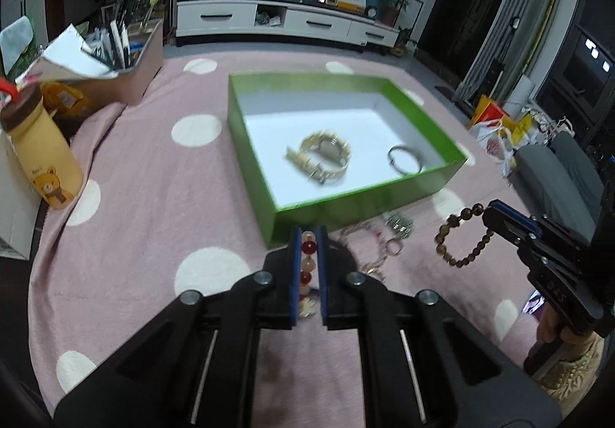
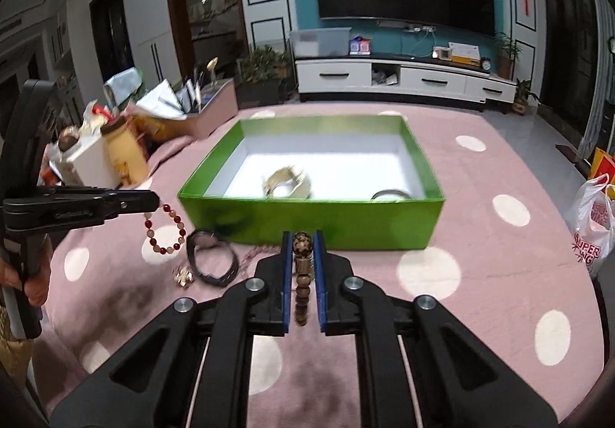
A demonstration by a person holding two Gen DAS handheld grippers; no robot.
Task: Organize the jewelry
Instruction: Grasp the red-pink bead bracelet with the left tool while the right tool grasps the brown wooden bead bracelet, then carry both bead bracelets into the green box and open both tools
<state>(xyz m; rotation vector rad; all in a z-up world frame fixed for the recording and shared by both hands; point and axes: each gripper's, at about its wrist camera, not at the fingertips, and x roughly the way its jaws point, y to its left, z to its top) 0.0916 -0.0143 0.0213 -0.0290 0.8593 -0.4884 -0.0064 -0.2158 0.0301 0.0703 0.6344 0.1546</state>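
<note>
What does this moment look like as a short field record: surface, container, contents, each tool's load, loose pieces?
surface: pink cloth with white dots
container: green box, open, white inside
in box: gold watch; silver bangle
left tool: shut on red-and-pale bead bracelet, hanging clear of the cloth
right tool: shut on brown bead bracelet, also hanging
loose in front of box: black watch; small gold piece; pink chain

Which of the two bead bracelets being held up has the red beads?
The one in the left tool: the red and pale bead bracelet. The right tool holds the brown bead bracelet.
</note>
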